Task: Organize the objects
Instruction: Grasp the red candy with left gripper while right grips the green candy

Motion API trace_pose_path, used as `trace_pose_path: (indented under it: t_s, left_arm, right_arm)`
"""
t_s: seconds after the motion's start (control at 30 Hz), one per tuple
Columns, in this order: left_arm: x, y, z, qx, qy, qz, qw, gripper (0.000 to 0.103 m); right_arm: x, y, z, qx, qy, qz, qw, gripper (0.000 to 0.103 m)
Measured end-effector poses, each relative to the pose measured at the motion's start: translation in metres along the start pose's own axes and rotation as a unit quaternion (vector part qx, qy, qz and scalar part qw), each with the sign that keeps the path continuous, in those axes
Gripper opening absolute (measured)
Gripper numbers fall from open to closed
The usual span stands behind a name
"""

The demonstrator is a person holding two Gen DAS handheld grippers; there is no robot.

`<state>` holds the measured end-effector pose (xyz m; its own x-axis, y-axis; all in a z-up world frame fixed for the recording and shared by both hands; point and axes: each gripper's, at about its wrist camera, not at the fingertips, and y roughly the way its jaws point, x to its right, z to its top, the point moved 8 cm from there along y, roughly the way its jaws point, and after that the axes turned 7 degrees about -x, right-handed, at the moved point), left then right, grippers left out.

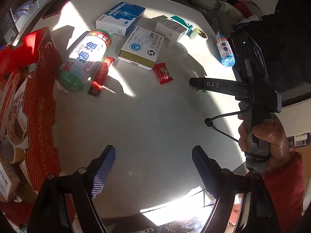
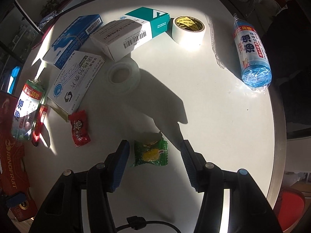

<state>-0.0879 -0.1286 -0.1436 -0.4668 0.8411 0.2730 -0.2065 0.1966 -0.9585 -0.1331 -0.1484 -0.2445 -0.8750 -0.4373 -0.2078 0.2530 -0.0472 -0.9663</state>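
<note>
My right gripper (image 2: 154, 163) is open over the white round table (image 2: 223, 126), its fingers either side of a green wrapped candy (image 2: 149, 152) lying flat between them. A red wrapped candy (image 2: 79, 129) lies to its left; it also shows in the left wrist view (image 1: 162, 73). My left gripper (image 1: 153, 169) is open and empty above bare table. In the left wrist view the right gripper (image 1: 194, 84) reaches in from the right, with a bit of the green candy (image 1: 200, 90) under its tip.
Medicine boxes: blue (image 1: 120, 17), white-gold (image 1: 141, 47), teal-white (image 1: 174, 28). A white tape roll (image 2: 187, 30), a clear tape roll (image 2: 123, 76), a blue bag roll (image 2: 252, 52), a green bag roll (image 1: 85, 58), a red lighter (image 1: 100, 75). A red cardboard box (image 1: 40, 104) with tapes stands left.
</note>
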Motion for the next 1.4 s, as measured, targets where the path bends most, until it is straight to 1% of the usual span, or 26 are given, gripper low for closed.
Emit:
trace_pose_path:
  t_s: [0.13,0.23,0.27,0.3,0.33,0.4,0.43,0.47,0.67,0.7,0.87,0.97,1.17,1.27,1.4]
  left_arm:
    - [-0.001,0.014,0.035,-0.005,-0.030,0.016,0.9994,0.085]
    - [-0.010,0.028,0.053,-0.017,-0.073,0.016,0.9970,0.085]
    - [-0.014,0.032,0.057,-0.019,-0.089,0.015,0.9957,0.085]
    - [-0.016,0.036,0.060,-0.021,-0.101,0.016,0.9946,0.085]
    - [-0.018,0.038,0.061,-0.023,-0.108,0.019,0.9937,0.085]
    - [-0.021,0.042,0.063,-0.021,-0.119,0.027,0.9923,0.085]
    - [-0.022,0.044,0.064,-0.020,-0.119,0.034,0.9921,0.085]
    - [-0.023,0.045,0.064,-0.021,-0.119,0.038,0.9919,0.085]
    - [-0.025,0.057,0.068,-0.033,-0.140,0.037,0.9889,0.085]
    - [-0.023,0.059,0.070,-0.034,-0.149,0.028,0.9878,0.085]
    - [-0.012,0.071,0.084,-0.037,-0.150,0.028,0.9876,0.085]
    - [-0.005,0.076,0.091,-0.036,-0.148,0.034,0.9878,0.085]
    - [0.004,0.081,0.100,-0.019,-0.157,0.066,0.9853,0.086]
    - [0.007,0.084,0.102,-0.008,-0.175,0.090,0.9803,0.086]
    - [0.012,0.090,0.104,0.000,-0.190,0.137,0.9720,0.086]
  right_arm:
    - [0.003,0.000,0.001,-0.005,0.015,-0.002,1.000,0.054]
    - [0.006,0.000,0.001,-0.006,0.024,-0.002,1.000,0.053]
    - [0.007,0.000,0.001,-0.006,0.025,-0.004,1.000,0.052]
    - [0.007,0.000,0.001,-0.006,0.025,-0.009,1.000,0.048]
    - [0.009,0.000,0.001,-0.006,0.026,-0.016,1.000,0.044]
    - [0.010,-0.001,0.002,-0.007,0.029,-0.016,0.999,0.040]
    - [0.010,-0.001,0.002,-0.006,0.029,-0.016,0.999,0.034]
    - [0.010,-0.002,0.002,-0.006,0.027,-0.015,1.000,0.032]
    - [0.012,-0.002,0.000,-0.003,0.027,-0.012,1.000,0.031]
    - [0.013,-0.003,0.000,-0.004,0.029,-0.013,0.999,0.030]
    - [0.022,-0.004,-0.004,-0.005,0.038,-0.012,0.999,0.030]
    - [0.028,-0.005,-0.005,-0.003,0.043,-0.006,0.999,0.030]
    - [0.032,-0.005,-0.006,0.000,0.043,-0.002,0.999,0.030]
    - [0.032,-0.006,-0.006,0.001,0.042,-0.002,0.999,0.030]
    - [0.034,-0.006,-0.006,0.002,0.045,0.003,0.999,0.030]
